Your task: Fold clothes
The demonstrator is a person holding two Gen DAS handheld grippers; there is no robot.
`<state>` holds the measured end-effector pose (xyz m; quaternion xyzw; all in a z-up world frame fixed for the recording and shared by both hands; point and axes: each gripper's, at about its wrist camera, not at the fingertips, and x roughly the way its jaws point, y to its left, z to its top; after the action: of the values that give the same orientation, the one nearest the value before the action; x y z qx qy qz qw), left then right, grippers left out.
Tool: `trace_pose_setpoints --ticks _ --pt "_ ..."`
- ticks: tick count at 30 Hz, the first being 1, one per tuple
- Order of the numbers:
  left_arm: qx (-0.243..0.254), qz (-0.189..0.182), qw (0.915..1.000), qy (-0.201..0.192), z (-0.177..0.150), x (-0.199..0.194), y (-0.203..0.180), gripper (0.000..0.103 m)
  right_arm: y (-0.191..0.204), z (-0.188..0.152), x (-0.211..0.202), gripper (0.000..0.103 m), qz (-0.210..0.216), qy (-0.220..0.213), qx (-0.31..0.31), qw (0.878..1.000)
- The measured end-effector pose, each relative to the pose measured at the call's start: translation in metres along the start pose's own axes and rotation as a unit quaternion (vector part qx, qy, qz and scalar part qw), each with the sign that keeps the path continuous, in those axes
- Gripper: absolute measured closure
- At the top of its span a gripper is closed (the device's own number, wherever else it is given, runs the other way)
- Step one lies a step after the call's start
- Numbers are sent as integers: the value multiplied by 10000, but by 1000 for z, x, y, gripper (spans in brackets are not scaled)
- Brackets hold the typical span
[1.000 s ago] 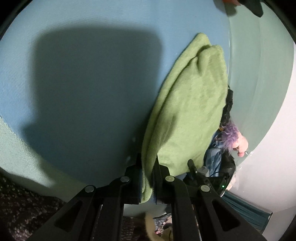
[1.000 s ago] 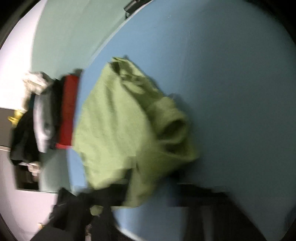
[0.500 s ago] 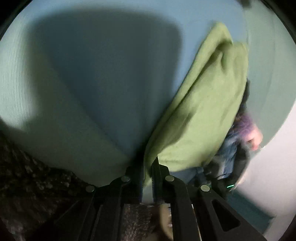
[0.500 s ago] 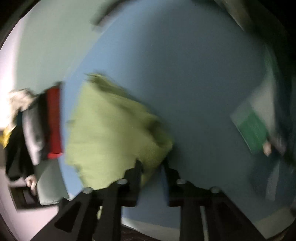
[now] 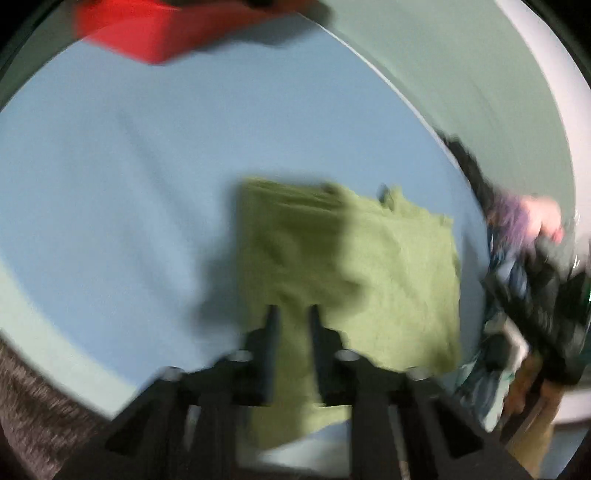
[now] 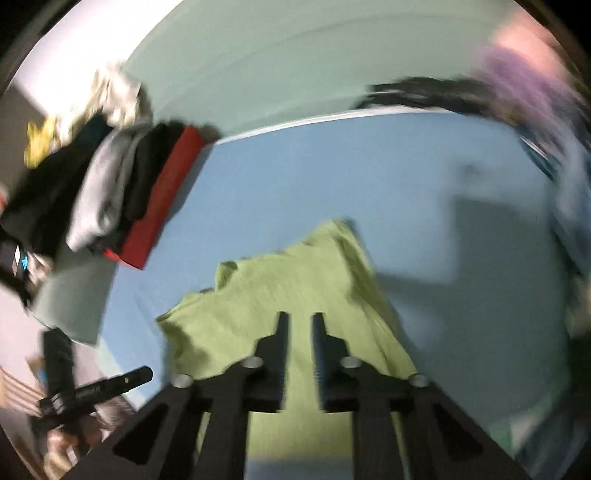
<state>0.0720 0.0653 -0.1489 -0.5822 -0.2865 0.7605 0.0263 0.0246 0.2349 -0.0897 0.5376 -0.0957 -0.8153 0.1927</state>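
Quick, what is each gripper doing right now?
Left gripper: closed on the soft green knitted garment.
Right gripper: fingers have just been closing, same garment pinched between them.

A blue-covered work surface point(image 5: 147, 155) meets a pale green wall point(image 6: 258, 62), with hard shadows falling across it.

You have a light blue table point(image 6: 332, 166) with a green garment point(image 6: 295, 288) lying on it toward your near edge, a stack of folded clothes point(image 6: 122, 192) with a red piece point(image 5: 155, 29) at one side, and a jumbled pile of clothes point(image 5: 524, 258) at the other.
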Motion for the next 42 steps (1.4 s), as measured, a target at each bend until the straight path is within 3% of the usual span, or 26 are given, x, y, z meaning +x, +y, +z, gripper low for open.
trace_pose_setpoints --ticks 2,4,7,9,12,14,16,18,20,23,24,26,30,33,34,36,38,40,42 --pt "-16 87 9999 52 9 14 22 96 12 16 35 95 -132 207 -73 9997" --pt "-322 269 9990 -147 12 25 35 101 23 31 69 95 -264 413 -147 9987" --pt "-898 -254 9953 -251 7 22 64 101 15 54 103 103 -566 436 -66 9974" --pt "-1034 -378 9936 -270 3 14 80 101 1 66 113 103 -399 491 164 9979" --pt "-1013 -210 9937 -425 5 -8 100 101 -6 80 115 103 -409 479 189 9978" --pt "-755 -353 9943 -663 13 -26 94 101 -2 82 96 95 -255 263 184 9992" --pt "-569 -487 9956 -556 26 -22 84 101 5 77 67 91 81 62 69 9999" --pt "-347 -533 9973 -372 39 -10 75 101 15 63 52 88 293 200 -137 9993" --pt "-243 -566 9979 -205 53 2 71 101 17 45 53 88 75 545 -450 9975" --pt "-794 -541 9954 -64 73 25 98 101 13 25 63 90 -526 828 -863 9914" --pt "-998 -611 9931 -14 78 30 106 101 6 26 72 95 -890 741 -891 9893" --pt "-1369 -913 9864 35 81 30 115 101 -6 35 78 98 -693 671 -627 9934" --pt "-1484 -903 9843 -322 65 8 116 101 -12 50 86 99 -747 584 -387 9947" --pt "-873 -723 9935 -83 35 -8 91 101 -20 54 90 100 -713 587 -196 9955" --pt "-642 -585 9962 25 25 -10 86 101 -24 53 87 98 -611 565 -119 9965" --pt "-469 -417 9976 288 -7 -21 103 101 -38 48 72 80 -342 452 235 9981" --pt "-787 -681 9931 535 -33 -19 113 101 -53 30 43 68 -143 354 621 9973" --pt "-1258 -1076 9839 668 -49 -11 120 99 -65 -10 7 51 350 476 750 9954" --pt "-1611 -1229 9774 597 -61 -10 119 82 -72 -54 -19 46 739 647 897 9911"
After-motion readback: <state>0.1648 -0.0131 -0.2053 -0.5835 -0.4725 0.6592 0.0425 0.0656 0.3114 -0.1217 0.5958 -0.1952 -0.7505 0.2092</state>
